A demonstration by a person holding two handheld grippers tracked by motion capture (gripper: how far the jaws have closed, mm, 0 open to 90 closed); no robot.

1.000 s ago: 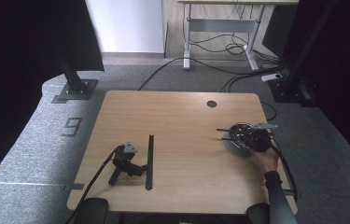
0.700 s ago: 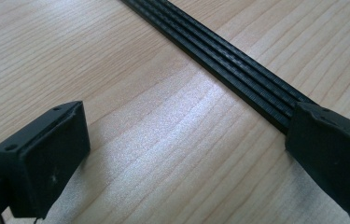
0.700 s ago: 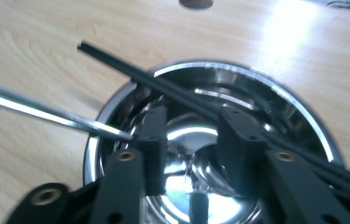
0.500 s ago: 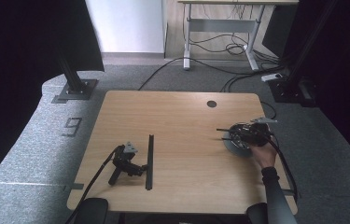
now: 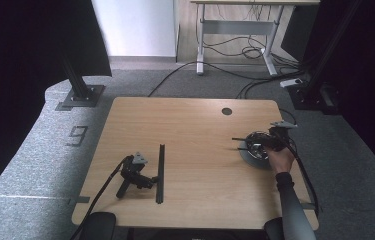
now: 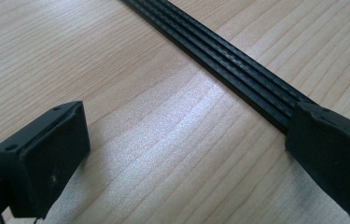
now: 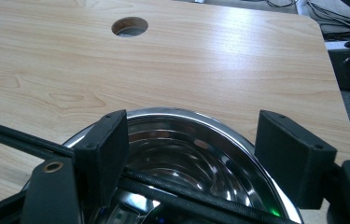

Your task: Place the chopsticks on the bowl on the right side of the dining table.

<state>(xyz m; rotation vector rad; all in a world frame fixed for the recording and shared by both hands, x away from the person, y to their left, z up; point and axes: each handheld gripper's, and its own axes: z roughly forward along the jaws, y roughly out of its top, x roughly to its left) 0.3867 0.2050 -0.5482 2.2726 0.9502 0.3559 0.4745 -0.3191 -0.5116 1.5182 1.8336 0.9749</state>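
Your right gripper [image 7: 189, 154] released, jaws just opened over steel bowl [image 7: 182, 140]; black sticks [image 7: 18, 136] left resting across it. Left gripper [image 6: 182, 154] spread wide, idle on desk [image 6: 140, 116] by black strip [image 6: 228, 65].

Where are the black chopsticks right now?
The black chopsticks lie across the steel bowl near the table's right edge in the high view, tips sticking out left, with the right gripper over the bowl, jaws just opened off them.
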